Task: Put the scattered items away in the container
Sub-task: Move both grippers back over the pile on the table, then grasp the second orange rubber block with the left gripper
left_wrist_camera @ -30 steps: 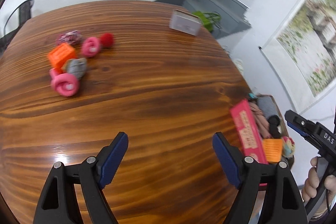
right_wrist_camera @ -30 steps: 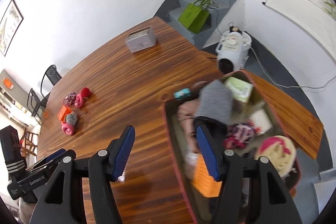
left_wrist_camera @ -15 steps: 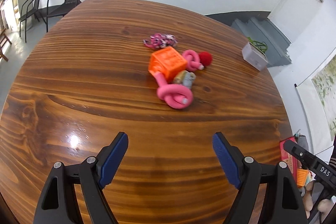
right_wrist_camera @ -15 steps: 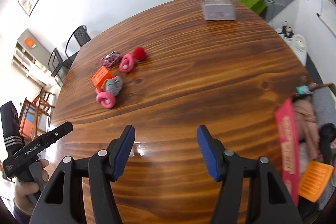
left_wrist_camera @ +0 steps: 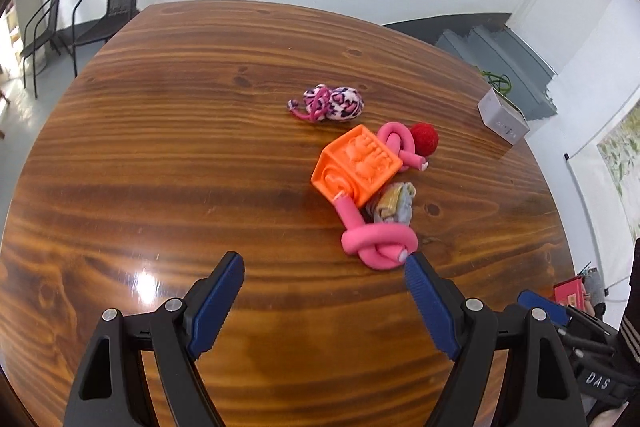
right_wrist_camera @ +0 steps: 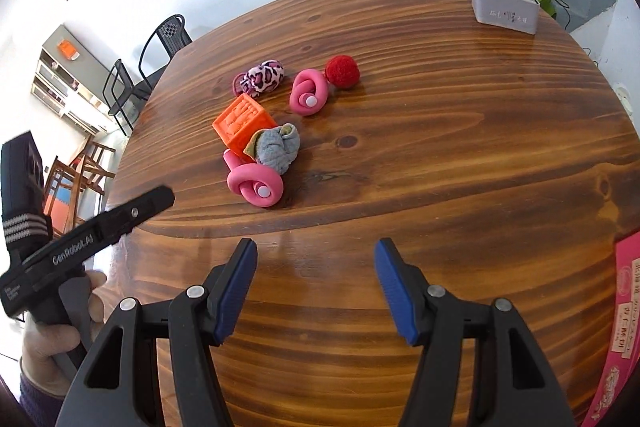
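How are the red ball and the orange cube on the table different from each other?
The red ball is round and fuzzy; the orange cube is boxy, with raised relief on its faces. The ball looks smaller than the cube. The ball lies beside one pink knotted tube; the cube sits against the grey cloth bundle. Both rest on the wooden table, untouched by either tongs.

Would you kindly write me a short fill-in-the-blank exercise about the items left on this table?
1. The cube-shaped block is coloured ____.
2. The fuzzy ball beside a pink foam twist is ____.
3. The number of pink foam twists on the wooden table is ____.
4. Both the left gripper and right gripper are empty and ____.

Missing words: orange; red; two; open
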A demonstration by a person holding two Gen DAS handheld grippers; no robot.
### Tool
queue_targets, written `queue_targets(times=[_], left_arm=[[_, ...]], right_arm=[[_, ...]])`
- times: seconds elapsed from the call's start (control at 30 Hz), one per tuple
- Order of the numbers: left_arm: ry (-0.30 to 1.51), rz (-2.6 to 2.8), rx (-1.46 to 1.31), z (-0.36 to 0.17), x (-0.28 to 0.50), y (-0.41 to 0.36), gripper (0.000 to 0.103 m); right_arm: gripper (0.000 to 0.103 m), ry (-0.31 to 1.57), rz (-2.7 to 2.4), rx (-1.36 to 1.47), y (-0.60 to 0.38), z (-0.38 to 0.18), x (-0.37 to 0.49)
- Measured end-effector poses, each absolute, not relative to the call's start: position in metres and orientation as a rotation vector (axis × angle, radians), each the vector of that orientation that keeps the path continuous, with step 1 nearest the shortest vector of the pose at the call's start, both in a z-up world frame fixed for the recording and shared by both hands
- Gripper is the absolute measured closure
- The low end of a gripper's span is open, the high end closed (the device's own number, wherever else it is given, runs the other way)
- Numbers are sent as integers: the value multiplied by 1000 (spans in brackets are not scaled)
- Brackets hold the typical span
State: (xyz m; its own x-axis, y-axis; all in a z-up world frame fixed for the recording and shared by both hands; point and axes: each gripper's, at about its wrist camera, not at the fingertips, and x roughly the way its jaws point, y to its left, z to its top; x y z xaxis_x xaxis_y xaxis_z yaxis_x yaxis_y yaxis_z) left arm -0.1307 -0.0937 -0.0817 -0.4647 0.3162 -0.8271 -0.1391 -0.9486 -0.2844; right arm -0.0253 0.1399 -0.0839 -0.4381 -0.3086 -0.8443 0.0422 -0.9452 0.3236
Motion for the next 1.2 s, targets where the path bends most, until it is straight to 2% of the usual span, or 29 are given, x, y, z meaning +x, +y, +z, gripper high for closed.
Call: queue_targets(times=[0.53, 0.8, 1.17, 1.2], left_arm=[[154, 2316, -1258, -104, -199, -53, 19], [211, 2270, -1244, -113, -214, -42, 19], [152, 2247, -1259, -117, -226, -41, 19], [127, 2235, -1267, -118, -228, -43, 26]], right_arm=[[38, -453, -2503, 1620, 146, -94, -31], [37, -453, -2504, 1628, 142, -94, -35], [37, -443, -2508, 1628, 136, -94, -40], [37, -441, -2507, 1628, 135, -94, -40]])
